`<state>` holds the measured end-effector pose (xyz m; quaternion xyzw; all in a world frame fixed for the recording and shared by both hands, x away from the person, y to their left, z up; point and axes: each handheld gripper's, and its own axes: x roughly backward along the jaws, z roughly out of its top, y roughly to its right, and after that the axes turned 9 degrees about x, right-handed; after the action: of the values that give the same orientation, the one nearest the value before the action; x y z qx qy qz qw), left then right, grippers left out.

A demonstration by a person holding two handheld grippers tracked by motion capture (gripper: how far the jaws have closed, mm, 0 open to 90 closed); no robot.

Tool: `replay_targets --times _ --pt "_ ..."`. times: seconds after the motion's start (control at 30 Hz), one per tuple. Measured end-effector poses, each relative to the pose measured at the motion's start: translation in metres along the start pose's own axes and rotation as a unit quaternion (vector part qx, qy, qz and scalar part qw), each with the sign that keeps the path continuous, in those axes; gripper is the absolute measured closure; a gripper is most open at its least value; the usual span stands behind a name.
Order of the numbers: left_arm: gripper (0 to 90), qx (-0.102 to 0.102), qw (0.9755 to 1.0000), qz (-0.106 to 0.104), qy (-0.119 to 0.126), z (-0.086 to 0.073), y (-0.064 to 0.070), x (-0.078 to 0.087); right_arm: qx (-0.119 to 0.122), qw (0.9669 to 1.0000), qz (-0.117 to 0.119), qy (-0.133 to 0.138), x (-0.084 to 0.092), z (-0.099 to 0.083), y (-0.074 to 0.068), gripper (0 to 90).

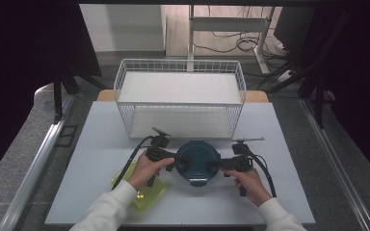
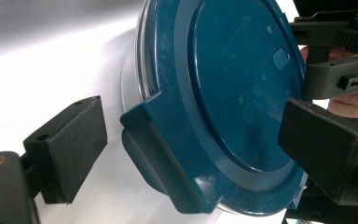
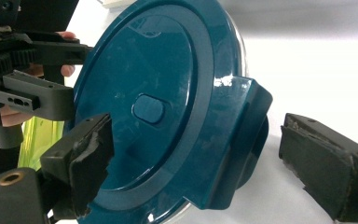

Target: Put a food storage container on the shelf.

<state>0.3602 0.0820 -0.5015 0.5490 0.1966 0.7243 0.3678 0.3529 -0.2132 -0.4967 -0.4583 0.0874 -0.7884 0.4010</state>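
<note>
Both tongs, left (image 1: pixel 177 162) and right (image 1: pixel 213 164), wide open astride side clasps of the teal-lidded container (image 1: pixel 198 159), gripping nothing.

The round container (image 1: pixel 198 161) sits flat on the counter (image 1: pixel 289 192), directly between the left gripper (image 1: pixel 177 162) and the right gripper (image 1: pixel 215 164) — each one's jaws stand spread around a clip tab on its rim. Its lid (image 2: pixel 235 93) is glossy dark teal, stepped in concentric rings, with a small oval bump (image 3: pixel 148 108) near the middle. Squared locking tabs (image 3: pixel 242 140) fold down over the edge; a clear wall (image 2: pixel 137 70) shows beneath the lid. The lid looks seated all round — tabs down on both gripper sides.
</note>
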Motion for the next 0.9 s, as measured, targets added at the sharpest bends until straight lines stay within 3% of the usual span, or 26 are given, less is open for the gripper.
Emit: replay_targets --times 0.1,0.2,0.33,0.43,0.6,0.9 --pt "7.7 0.002 1.0 -0.002 -0.002 0.0 0.0 -0.002 -0.005 1.0 0.006 -0.001 -0.001 -0.001 0.001 11.0" --pt "8.4 0.02 0.9996 -0.018 -0.007 -0.003 -0.003 -0.005 -0.014 0.9998 0.015 -0.007 -0.005 -0.002 0.0 12.0" --pt "12.9 0.018 0.9996 -0.019 -0.013 -0.004 -0.002 -0.006 -0.03 0.9991 0.029 -0.013 -0.008 -0.004 -0.001 17.0" --pt "16.9 0.018 0.9996 -0.02 -0.013 -0.004 0.0 -0.006 -0.035 0.9989 0.029 -0.013 -0.008 -0.004 -0.001 18.3" --pt "19.2 0.033 0.9993 -0.015 -0.013 -0.004 0.001 -0.005 -0.068 0.9969 0.038 -0.011 -0.003 -0.003 0.003 25.4" --pt "22.5 0.027 0.9996 -0.005 -0.004 -0.008 0.008 0.001 -0.089 0.9956 0.031 0.0 0.002 -0.004 -0.001 31.8"
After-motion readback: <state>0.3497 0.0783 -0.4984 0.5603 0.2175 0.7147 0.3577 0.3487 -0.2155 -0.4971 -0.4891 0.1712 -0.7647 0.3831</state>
